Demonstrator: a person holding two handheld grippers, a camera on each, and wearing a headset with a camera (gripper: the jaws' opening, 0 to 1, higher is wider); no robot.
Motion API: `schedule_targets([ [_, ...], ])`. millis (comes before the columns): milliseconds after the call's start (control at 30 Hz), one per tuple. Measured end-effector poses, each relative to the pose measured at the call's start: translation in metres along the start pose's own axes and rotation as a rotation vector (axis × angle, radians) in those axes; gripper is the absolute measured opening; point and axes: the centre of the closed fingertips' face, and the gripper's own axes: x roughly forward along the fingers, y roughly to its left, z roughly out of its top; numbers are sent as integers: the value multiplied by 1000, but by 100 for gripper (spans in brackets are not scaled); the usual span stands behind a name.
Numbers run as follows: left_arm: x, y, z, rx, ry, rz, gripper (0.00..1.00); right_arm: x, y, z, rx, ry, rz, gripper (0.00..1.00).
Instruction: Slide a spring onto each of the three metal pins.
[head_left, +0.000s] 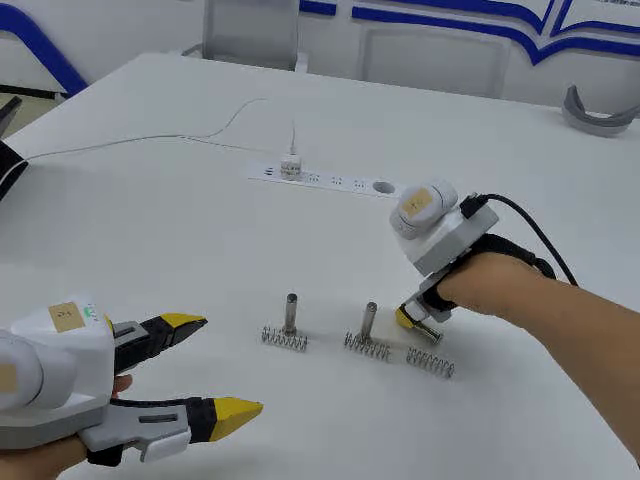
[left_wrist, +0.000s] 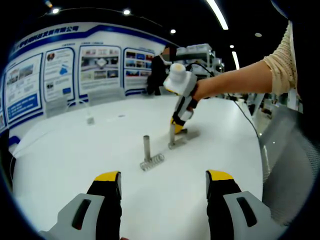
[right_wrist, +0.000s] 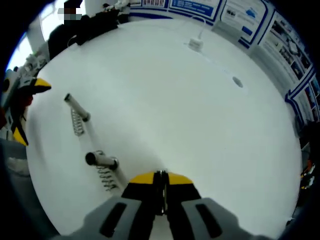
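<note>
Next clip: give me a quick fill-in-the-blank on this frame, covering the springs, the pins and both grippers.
1. ___ coiled metal springs lie flat on the white table.
2. The two upright grey metal pins carry ___ springs.
3. On the left gripper, the yellow-tipped jaws stand ___.
4. On the right gripper, the jaws are ___.
Missing words: three; no; open; shut.

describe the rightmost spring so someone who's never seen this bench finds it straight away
On the white table, nearer the person than the white power strip, three springs lie in a row. Take the spring at the row's right end, just under the right gripper. Each neighbour has an upright metal pin right behind it; this one has none.
</note>
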Motion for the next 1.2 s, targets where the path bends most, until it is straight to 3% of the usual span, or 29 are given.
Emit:
schedule_targets([
  [267,-3,3,2,2,-6,10,70,-4,-1,1,15,-69,1,8],
  [600,-3,1,6,10,-8,5,70,-26,0,9,39,-139,4,8],
  [1200,-2,-2,9,14,-15,0,70,-52,1,-1,94,-251,-28,8],
])
